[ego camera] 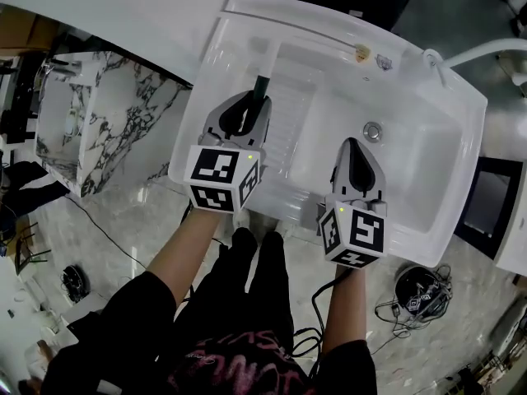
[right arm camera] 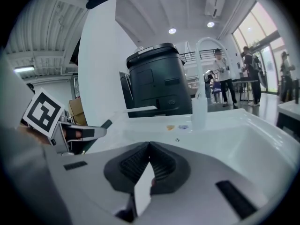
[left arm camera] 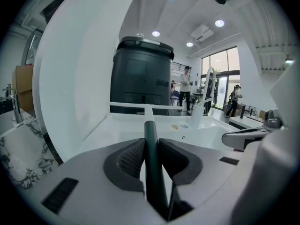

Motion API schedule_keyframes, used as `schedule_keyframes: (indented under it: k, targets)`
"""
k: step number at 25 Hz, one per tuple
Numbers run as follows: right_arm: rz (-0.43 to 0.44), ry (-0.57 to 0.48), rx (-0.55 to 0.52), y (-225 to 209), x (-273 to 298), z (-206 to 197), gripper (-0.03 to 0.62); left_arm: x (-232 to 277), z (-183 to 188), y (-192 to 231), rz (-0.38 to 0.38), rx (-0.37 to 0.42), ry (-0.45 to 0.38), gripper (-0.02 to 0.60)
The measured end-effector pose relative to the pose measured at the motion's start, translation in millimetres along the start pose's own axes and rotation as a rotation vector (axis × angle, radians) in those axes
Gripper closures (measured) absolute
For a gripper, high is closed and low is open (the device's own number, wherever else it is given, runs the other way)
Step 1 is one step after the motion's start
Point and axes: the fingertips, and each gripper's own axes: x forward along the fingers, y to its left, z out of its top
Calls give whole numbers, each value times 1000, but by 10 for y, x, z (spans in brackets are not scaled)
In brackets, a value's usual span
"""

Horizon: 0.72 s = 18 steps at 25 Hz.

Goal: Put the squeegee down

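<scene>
Marble-veined white stone counter (ego camera: 90,130) is sitting at the far left, just beside the broad white moulded sink (ego camera: 428,171). Next along, the left gripper (ego camera: 254,112) is hovering over the sink's left part. Its ribbed dark pads are pressing from both sides on the slim dark handle of the T-shaped squeegee (ego camera: 262,87), so the jaws are standing only as far apart as that handle is thick. The handle is running forward out of the jaws toward the sink's far rim and ending in a pale crossbar. Whether that far end is touching the sink cannot be told. A ribbed, washboard-like slope (ego camera: 292,126) is lying under and just right of the squeegee, and a round metal drain (ego camera: 373,131) is showing further right in the sink floor. The right gripper (ego camera: 354,146) is hanging over the sink near that drain, with its pads meeting at the tips and gripping nothing. A curved white faucet (ego camera: 473,53) is arching in at the far right.
</scene>
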Motion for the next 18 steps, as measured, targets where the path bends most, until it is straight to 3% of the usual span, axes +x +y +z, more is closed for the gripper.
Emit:
schedule_keyframes:
  k: [18]
  targets:
    - [-3, 26, 14, -91, 212, -126, 574, 306, -296, 51, 16, -15, 73, 485]
